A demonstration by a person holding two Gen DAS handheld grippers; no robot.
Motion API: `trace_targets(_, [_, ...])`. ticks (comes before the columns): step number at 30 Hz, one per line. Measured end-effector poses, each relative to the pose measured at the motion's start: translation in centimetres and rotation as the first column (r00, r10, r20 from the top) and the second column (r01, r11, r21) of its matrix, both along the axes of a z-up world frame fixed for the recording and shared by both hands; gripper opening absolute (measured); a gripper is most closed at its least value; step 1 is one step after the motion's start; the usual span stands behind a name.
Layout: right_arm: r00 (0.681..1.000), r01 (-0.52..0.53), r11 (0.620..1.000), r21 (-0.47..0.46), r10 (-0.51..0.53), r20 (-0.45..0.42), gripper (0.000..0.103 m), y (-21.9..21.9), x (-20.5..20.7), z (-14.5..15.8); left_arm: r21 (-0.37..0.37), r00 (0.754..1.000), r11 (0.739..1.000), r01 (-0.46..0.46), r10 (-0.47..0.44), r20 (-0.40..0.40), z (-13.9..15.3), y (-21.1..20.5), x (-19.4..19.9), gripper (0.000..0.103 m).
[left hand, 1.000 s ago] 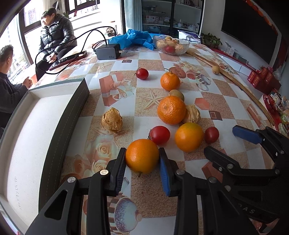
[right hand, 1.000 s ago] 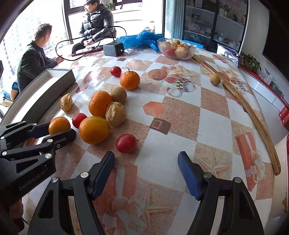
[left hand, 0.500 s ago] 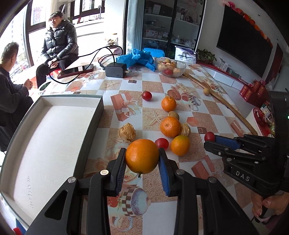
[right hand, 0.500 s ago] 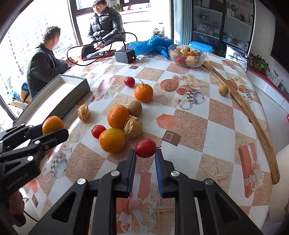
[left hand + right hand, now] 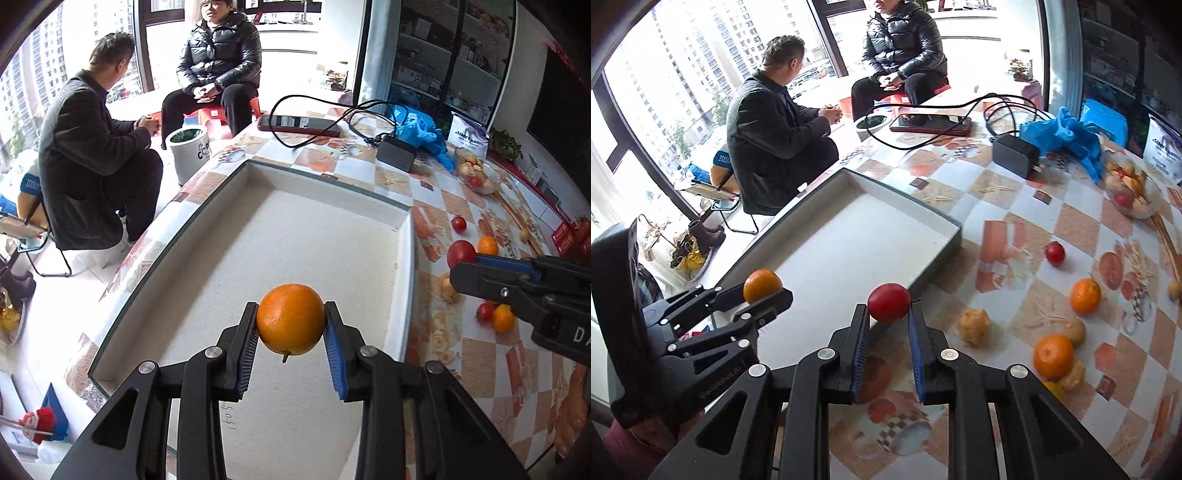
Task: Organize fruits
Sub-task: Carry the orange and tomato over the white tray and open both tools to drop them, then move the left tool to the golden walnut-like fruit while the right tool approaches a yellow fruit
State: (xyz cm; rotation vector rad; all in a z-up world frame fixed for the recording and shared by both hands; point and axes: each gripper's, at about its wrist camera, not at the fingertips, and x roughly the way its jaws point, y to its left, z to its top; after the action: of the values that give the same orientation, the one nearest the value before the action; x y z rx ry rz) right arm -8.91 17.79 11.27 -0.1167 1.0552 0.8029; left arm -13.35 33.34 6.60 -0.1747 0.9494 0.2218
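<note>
My left gripper [image 5: 291,320] is shut on an orange [image 5: 290,318] and holds it in the air over the white floor of the big grey-walled tray [image 5: 317,229]. In the right wrist view that gripper [image 5: 764,291] and its orange [image 5: 762,285] hang at the tray's [image 5: 945,236] near left side. My right gripper [image 5: 888,312] is shut on a red tomato [image 5: 888,302], lifted above the tablecloth just short of the tray's near wall. From the left wrist view the right gripper [image 5: 461,258] and tomato [image 5: 461,253] show beside the tray's right wall.
Loose fruit lies on the patterned table: oranges [image 5: 1085,295] [image 5: 1053,356], a tomato [image 5: 1055,252], a kiwi [image 5: 1075,331], wrinkled brown fruits [image 5: 975,326]. At the back stand a glass fruit bowl [image 5: 1131,192], a charger [image 5: 1015,154] with cable, a phone [image 5: 930,123], a blue bag [image 5: 1067,135]. Two people sit beyond the table edge.
The right gripper closed on the red tomato and lifted it off the table. Both grippers swung left with their fruit; the left one now hangs over the tray.
</note>
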Motion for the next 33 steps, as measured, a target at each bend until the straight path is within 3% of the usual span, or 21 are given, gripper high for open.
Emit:
trace_targets(8, [0.994,-0.079,0.996,-0.052,0.075,-0.077,0.022,6.4,0.8,-3.2,0.009,0.997,0.999,-0.032,0.032,-0.074,-3.7,2.0,0.5,0.038])
trace_targets(10, [0.992,-0.077,0.995,-0.065,0.07,-0.109,0.029,6.8,1.3,-3.6,0.016,0.997,0.999,-0.029,0.03,-0.07,-3.8,2.2,0.4,0.043])
trace_targets(11, [0.992,-0.067,0.996,-0.063,0.059,-0.112,0.055,6.7,1.5,-3.5,0.018,0.997,0.999,-0.029,0.03,-0.066,-3.6,2.2,0.4,0.051])
trace_targets(12, [0.993,-0.052,0.997,-0.048,0.046,-0.105,0.091,6.3,1.8,-3.1,0.021,0.998,0.999,-0.03,0.031,-0.055,-3.3,2.3,0.3,0.06])
trace_targets(14, [0.999,0.002,1.0,-0.022,-0.003,-0.042,0.099,4.7,2.2,-1.6,0.03,0.999,0.999,-0.033,0.034,-0.023,-2.2,2.3,0.0,0.065])
trace_targets(19, [0.989,0.139,0.99,-0.032,-0.137,0.048,0.099,-2.1,5.1,2.3,0.051,0.998,0.998,0.042,-0.045,0.054,1.2,0.4,0.1,0.065])
trace_targets(24, [0.932,0.357,0.929,-0.102,-0.347,0.099,0.099,-11.9,9.2,3.2,0.002,0.969,0.973,0.232,-0.231,0.084,2.6,-5.9,0.6,0.073])
trace_targets(28, [0.86,0.51,0.841,-0.178,-0.496,0.12,0.099,-19.8,11.3,1.4,-0.005,0.948,0.949,0.317,-0.316,0.046,0.4,-11.4,2.1,0.073])
trace_targets(33, [0.745,0.663,0.734,-0.15,-0.666,0.032,0.099,-28.2,13.8,-1.6,-0.026,0.955,0.954,0.298,-0.298,0.004,-2.3,-14.3,5.4,0.073])
